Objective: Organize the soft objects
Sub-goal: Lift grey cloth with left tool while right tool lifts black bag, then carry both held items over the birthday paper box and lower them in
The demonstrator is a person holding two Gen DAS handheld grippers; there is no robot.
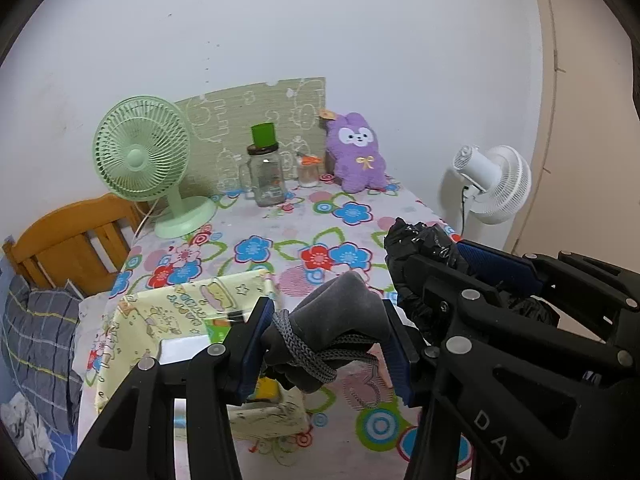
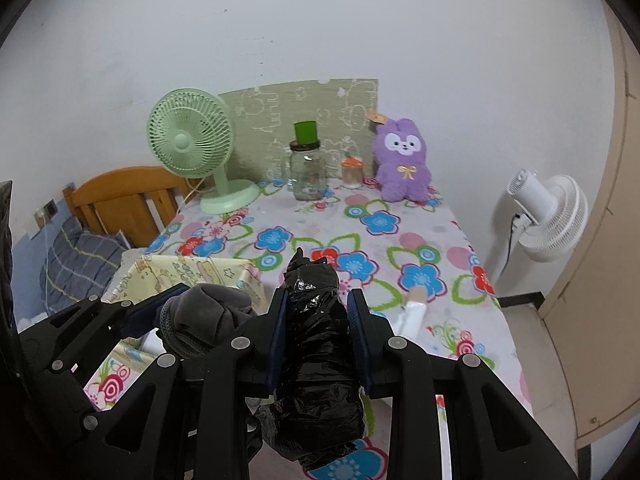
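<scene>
Left gripper (image 1: 326, 340): pinching grey cloth bundle (image 1: 340, 312), cord-wrapped, above the table.
Right gripper (image 2: 318, 332): clamped on black plastic bundle (image 2: 316, 328), long axis along fingers.
Yellow fabric box (image 1: 132, 320): just left of and below left gripper; left hand nearer.

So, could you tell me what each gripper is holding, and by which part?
Left gripper clamps the grey cloth bundle across its cord-wrapped middle; right gripper clamps the black plastic bag roll around its middle.
</scene>
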